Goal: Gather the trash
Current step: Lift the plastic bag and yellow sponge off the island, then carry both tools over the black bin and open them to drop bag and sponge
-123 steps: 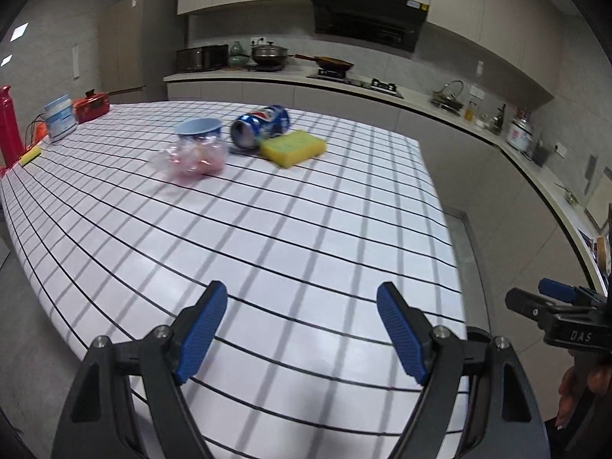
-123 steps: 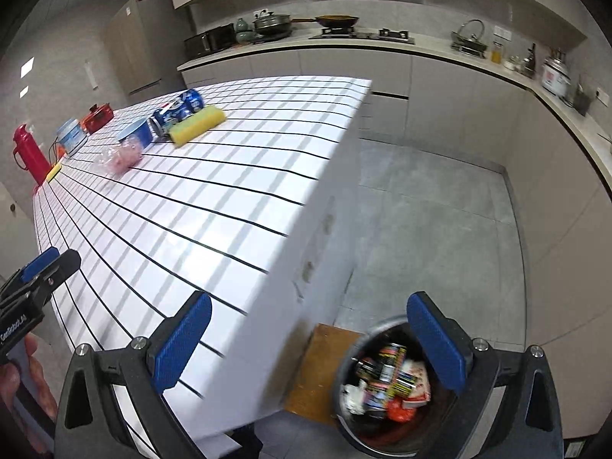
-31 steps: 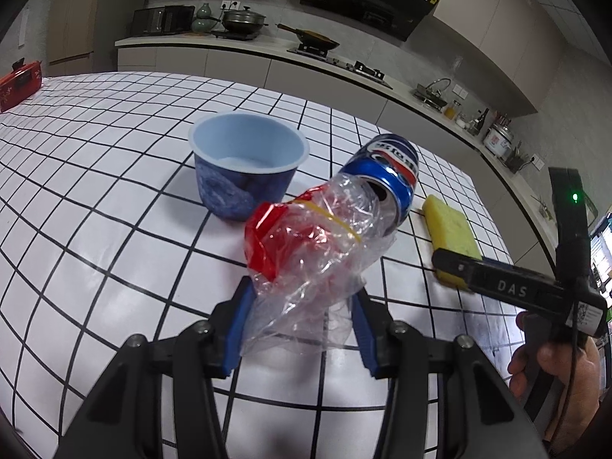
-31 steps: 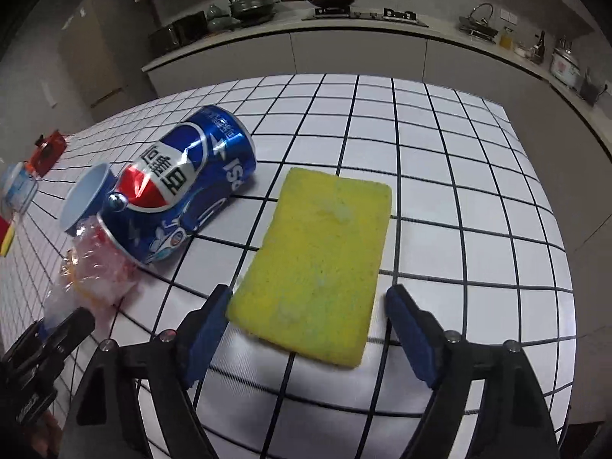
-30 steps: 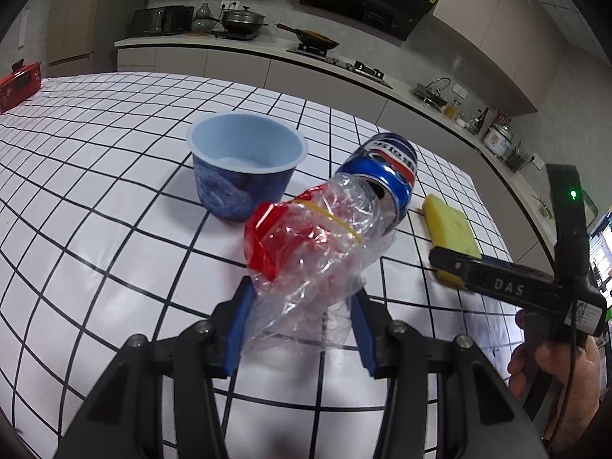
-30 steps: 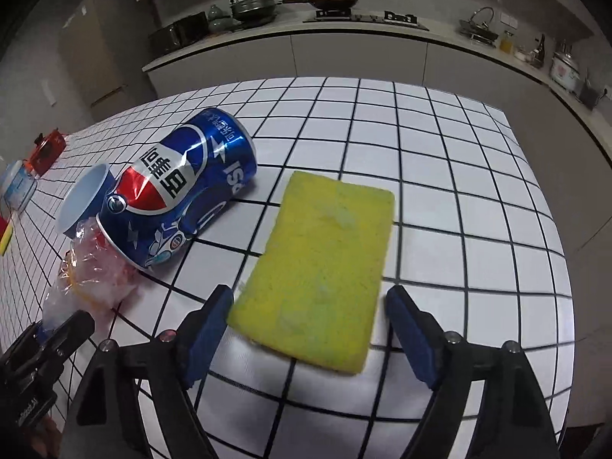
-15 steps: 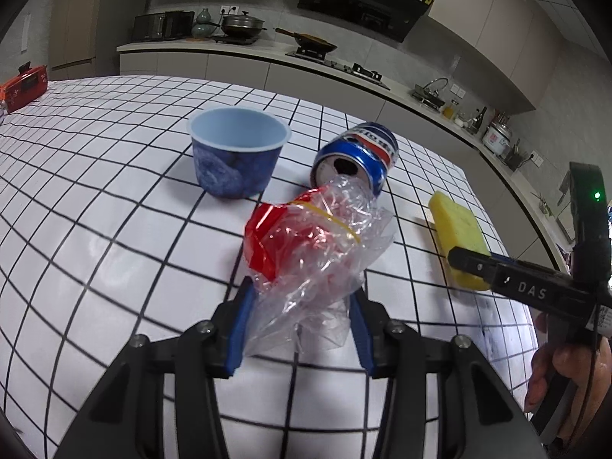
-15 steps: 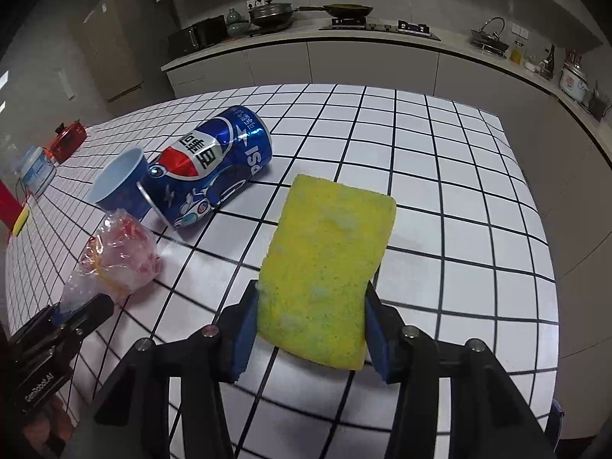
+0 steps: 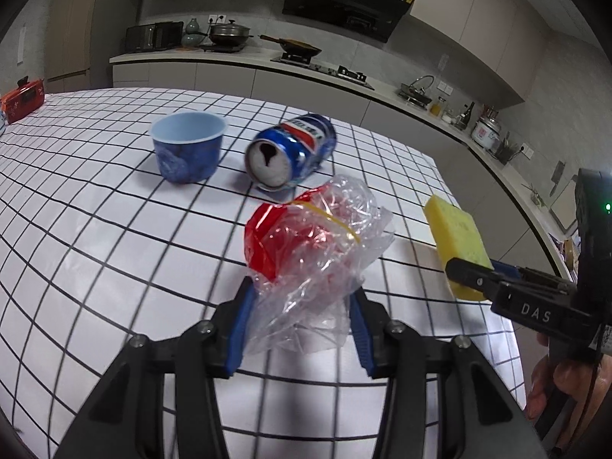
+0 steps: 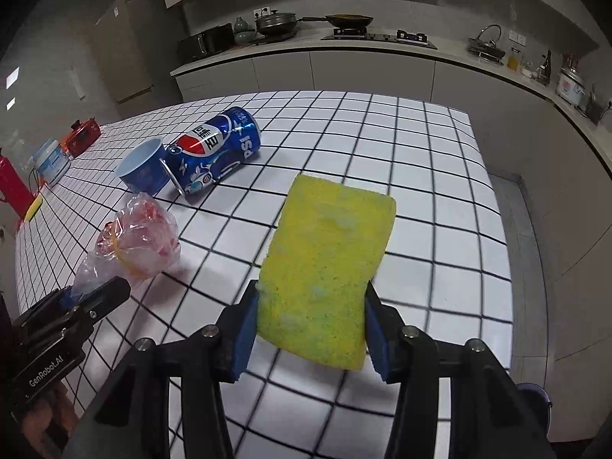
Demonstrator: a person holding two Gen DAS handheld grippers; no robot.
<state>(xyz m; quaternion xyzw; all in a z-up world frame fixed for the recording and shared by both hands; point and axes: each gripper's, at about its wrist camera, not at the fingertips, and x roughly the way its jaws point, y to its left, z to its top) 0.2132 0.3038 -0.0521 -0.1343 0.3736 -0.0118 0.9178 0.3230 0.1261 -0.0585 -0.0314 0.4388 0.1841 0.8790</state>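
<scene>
A crumpled clear plastic bag (image 9: 313, 252) with red inside and a yellow band is clamped in my left gripper (image 9: 300, 325), lifted above the checked table (image 9: 95, 229). My right gripper (image 10: 311, 327) is shut on a yellow sponge (image 10: 325, 264), also raised off the table. In the left wrist view the sponge (image 9: 455, 237) and the right gripper show at the right edge. In the right wrist view the bag (image 10: 137, 244) and the left gripper appear at lower left. A blue cup (image 9: 187, 151) stands upright beside a blue soda can (image 9: 288, 155) lying on its side.
A red box (image 10: 80, 135), a white tub (image 10: 49, 160), a red bottle (image 10: 11, 187) and a small yellow item (image 10: 34, 206) sit at the table's far left. The table's right edge (image 10: 493, 199) drops to the floor. Kitchen counters with pots run behind.
Both grippers have pulled back from the cup and can, lifting the bag and the sponge. The right jaws closed from standing either side of the sponge to pressing on it.
</scene>
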